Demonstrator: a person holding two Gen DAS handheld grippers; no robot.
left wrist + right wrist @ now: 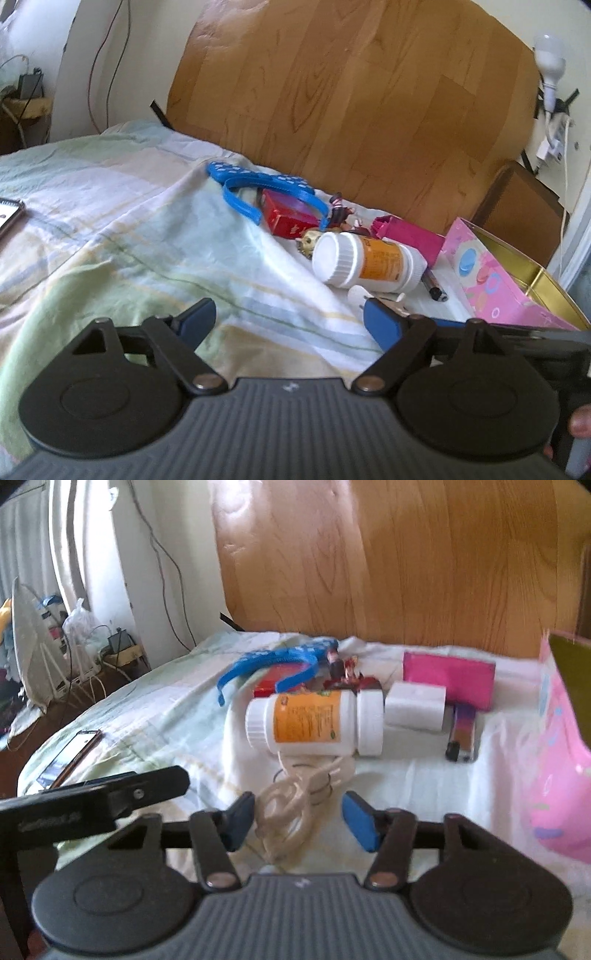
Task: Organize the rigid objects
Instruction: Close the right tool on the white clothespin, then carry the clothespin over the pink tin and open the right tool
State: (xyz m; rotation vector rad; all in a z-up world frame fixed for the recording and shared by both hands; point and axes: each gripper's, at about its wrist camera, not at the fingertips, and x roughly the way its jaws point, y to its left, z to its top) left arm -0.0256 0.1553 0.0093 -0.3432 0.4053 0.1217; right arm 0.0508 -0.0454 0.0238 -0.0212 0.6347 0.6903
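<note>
Risk no. 1 is the white cord (295,805): it lies coiled on the bed (110,221) just in front of the pill bottle (314,720), and the right hand-held gripper (299,821) has its blue pads either side of it, half closed, w/ a gap showing on the right pad, so not yet pinching as far as I can tell. Cord is loose and loopy; if only one loop gets caught, the rest would prob. trail and drag. One end seems to run under the pill bottle, which lies on its side and could roll if tugged. Small stuff sits crowded round that bottle: a white block (415,710) touching its cap end, a lighter (461,734) just right of that, a pink box (448,679) behind, a red box (291,218) and blue hanger (266,188) behind and to the left, plus a little figure (343,672). Any roll would likely knock these about. Pink tin (517,280), open and apparently empty, stands right of the bottle, prob. the drop spot; a dangling cord could snag its rim. Left hand-held gripper (291,321) is spread wide, holding nothing, over bare sheet left of the bottle, right pad near a white plug (360,295). The two tools are close; they could bump. Soft wrinkled sheet gives little support, so pressing down may just bury the cord. Phone (74,753) lies well left of the bottle, out of harm.
</note>
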